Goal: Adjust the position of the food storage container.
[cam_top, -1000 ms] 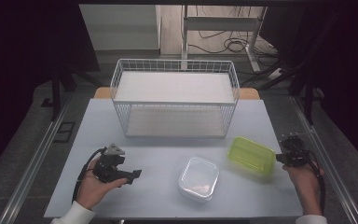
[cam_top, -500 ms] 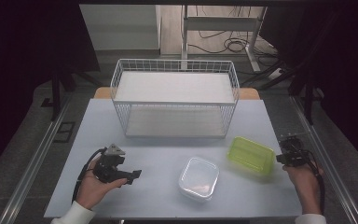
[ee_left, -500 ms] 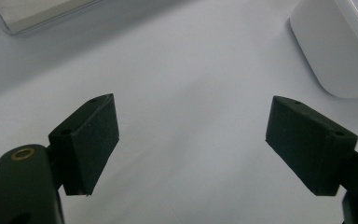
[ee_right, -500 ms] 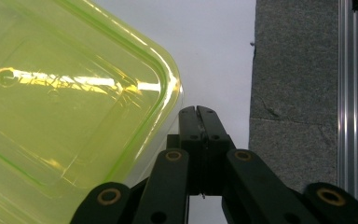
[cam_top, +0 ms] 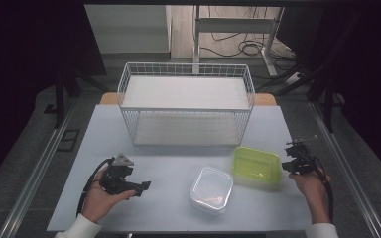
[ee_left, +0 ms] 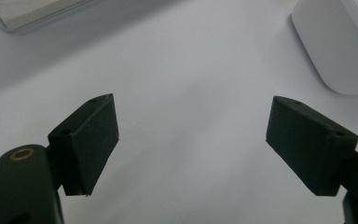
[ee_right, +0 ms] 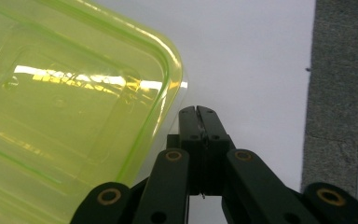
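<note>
Centrally, near edge of white table (cam_top: 168, 163): green lidded container (cam_top: 256, 165), lying flat, long axis running left–right with a slight tilt, just near of the wire basket (cam_top: 186, 106). Immediately right of it, right gripper (cam_top: 288, 163), jaws pressed together on nothing, tips beside the container's right corner, close to its rim (ee_right: 168, 56); contact cannot be judged. Seen along the right gripper (ee_right: 198, 112), container to the left and ahead. Left of the green one, clear lidded container (cam_top: 211, 189), touching or nearly touching it at one corner, nearer the table's near edge. Farther left, left gripper (cam_top: 144, 187), jaws standing wide apart over bare table, pointing right toward the clear container (ee_left: 340, 42). Judged: right hand far nearer the green container; left hand nearer the clear one.
</note>
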